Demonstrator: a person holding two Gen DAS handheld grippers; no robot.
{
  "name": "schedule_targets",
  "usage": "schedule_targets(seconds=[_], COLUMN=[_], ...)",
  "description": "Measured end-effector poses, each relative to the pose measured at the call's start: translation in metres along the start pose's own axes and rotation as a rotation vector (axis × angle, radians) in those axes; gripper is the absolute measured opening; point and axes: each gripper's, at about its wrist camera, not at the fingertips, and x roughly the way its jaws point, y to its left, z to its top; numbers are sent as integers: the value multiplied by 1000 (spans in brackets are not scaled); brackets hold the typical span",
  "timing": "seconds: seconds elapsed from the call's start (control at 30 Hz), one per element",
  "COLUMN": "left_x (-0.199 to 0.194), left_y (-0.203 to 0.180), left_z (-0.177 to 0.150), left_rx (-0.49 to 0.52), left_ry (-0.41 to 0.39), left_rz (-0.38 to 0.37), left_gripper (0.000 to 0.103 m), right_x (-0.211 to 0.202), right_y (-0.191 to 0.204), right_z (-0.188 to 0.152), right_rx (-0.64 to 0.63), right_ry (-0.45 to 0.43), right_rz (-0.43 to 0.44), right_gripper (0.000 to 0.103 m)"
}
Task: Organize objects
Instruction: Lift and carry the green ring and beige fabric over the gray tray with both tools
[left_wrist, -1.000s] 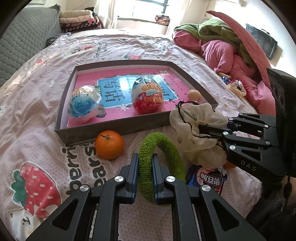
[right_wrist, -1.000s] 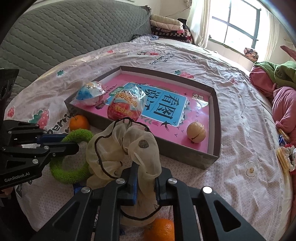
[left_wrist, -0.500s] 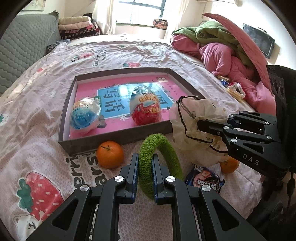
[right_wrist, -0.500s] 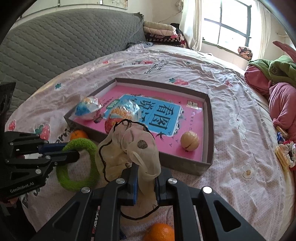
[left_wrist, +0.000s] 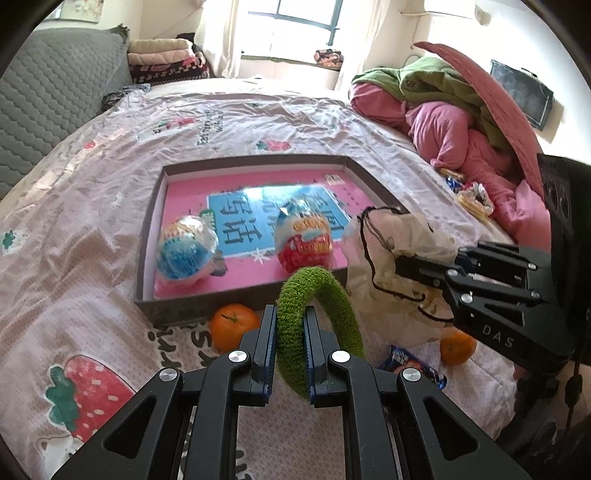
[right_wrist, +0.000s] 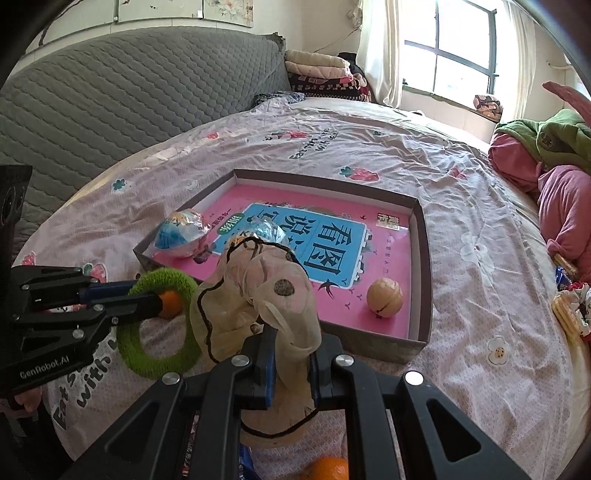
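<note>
Both grippers have lifted their loads toward the tray (left_wrist: 146, 236): the left gripper (left_wrist: 289, 350) is clamped on the green ring (left_wrist: 332, 295), the right gripper (right_wrist: 291, 363) on the cream pouch (right_wrist: 255, 295). Two wrapped eggs (left_wrist: 186, 251) and a walnut (right_wrist: 384, 297) already sit inside; oranges (left_wrist: 232, 325) and a snack packet (left_wrist: 410, 363) remain on the bedspread.

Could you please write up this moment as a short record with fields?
surface: bed sheet
left tongs: shut on green ring, lifted
right tongs: shut on beige cloth, lifted
tray: holds blue egg, red egg, tan ball
outside tray: two oranges, snack packet
</note>
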Motion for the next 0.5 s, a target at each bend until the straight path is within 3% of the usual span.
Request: schedule_targets(seconds=[0.5], left_x=[-2], left_y=[13], left_z=[12], left_rx=[-37], left_ry=[-28], left_rz=[18], left_gripper=[13], right_x=[-3], right_y=[-4], right_z=[7], right_rx=[32], right_ry=[-28], right_rz=[12], right_gripper=[14])
